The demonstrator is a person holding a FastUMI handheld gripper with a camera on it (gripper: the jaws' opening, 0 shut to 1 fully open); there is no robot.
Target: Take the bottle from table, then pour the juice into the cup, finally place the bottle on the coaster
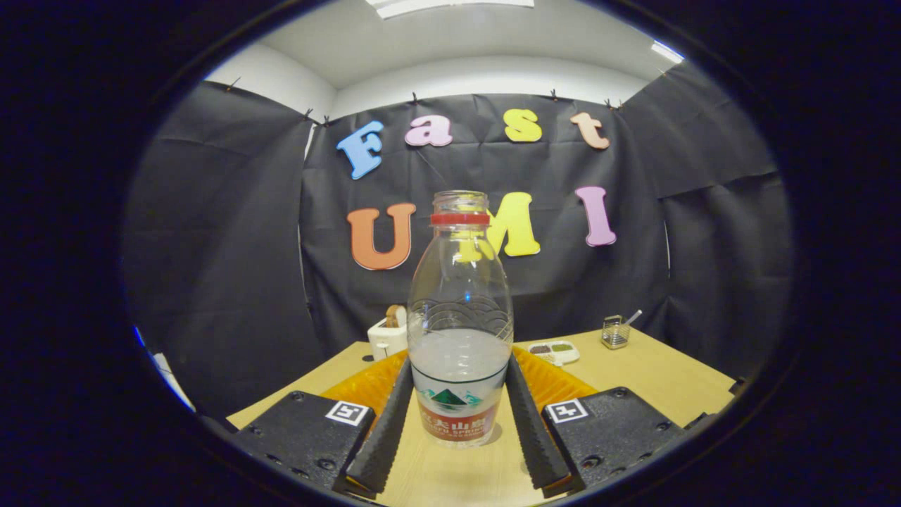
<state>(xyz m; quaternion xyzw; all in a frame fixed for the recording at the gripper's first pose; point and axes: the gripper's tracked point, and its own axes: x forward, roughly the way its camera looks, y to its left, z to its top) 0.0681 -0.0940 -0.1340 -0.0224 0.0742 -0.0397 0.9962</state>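
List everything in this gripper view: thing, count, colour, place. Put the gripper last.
bottle: one, clear plastic with a red neck ring and red label, no cap, partly filled, upright on the table between the fingers.
coaster: one, orange, on the table behind the bottle.
toaster: one, white, far side of the table, beyond the left finger.
small tray: one, white, beyond the coaster.
wire basket: one, metal, far right of the table.
table: one, light wood.
gripper: one, fingers flanking the bottle's lower body, contact unclear.

Tool (459,415) held level and low, pointing forward, its two fingers (386,422) spread a little, each closed against one side of the bottle (460,331)
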